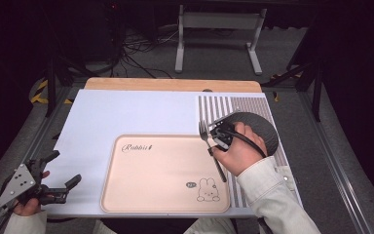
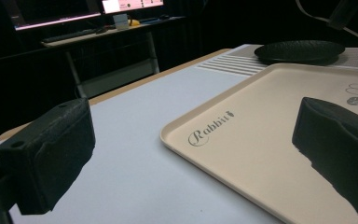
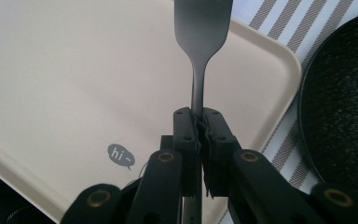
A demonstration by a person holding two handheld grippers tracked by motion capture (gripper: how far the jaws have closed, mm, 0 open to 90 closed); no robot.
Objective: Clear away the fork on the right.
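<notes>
— Where is the fork (image 1: 210, 146) at this moment?

— In the high view it sits right of centre, along the right edge of the beige tray (image 1: 151, 190), tines toward the top of the frame and handle running down toward the lower right. The right gripper (image 1: 219, 139) has its jaws closed on the neck of it. In the right gripper view the fork (image 3: 199, 56) rises from between the two pressed-together jaws to the top edge of the frame, over the tray's rounded corner (image 3: 279, 60).

— And what lies beside it?

— A dark round plate (image 1: 263, 127) just right of the hand, resting on a striped mat (image 1: 214, 105) at the right side of the white table (image 1: 126, 112). The same plate (image 3: 345, 107) takes up the right edge of the right gripper view.

— The left gripper?

— It is at the lower left of the high view, the left gripper (image 1: 61, 183) off the table's corner, jaws spread wide and holding nothing. In its own view the two black pads stand far apart, with the tray (image 2: 223, 154) and its "Rabbit" lettering between them and the plate (image 2: 300, 50) at upper right.

— Any print on the tray?

— A small rabbit drawing (image 1: 207, 190) at its lower right corner.
</notes>
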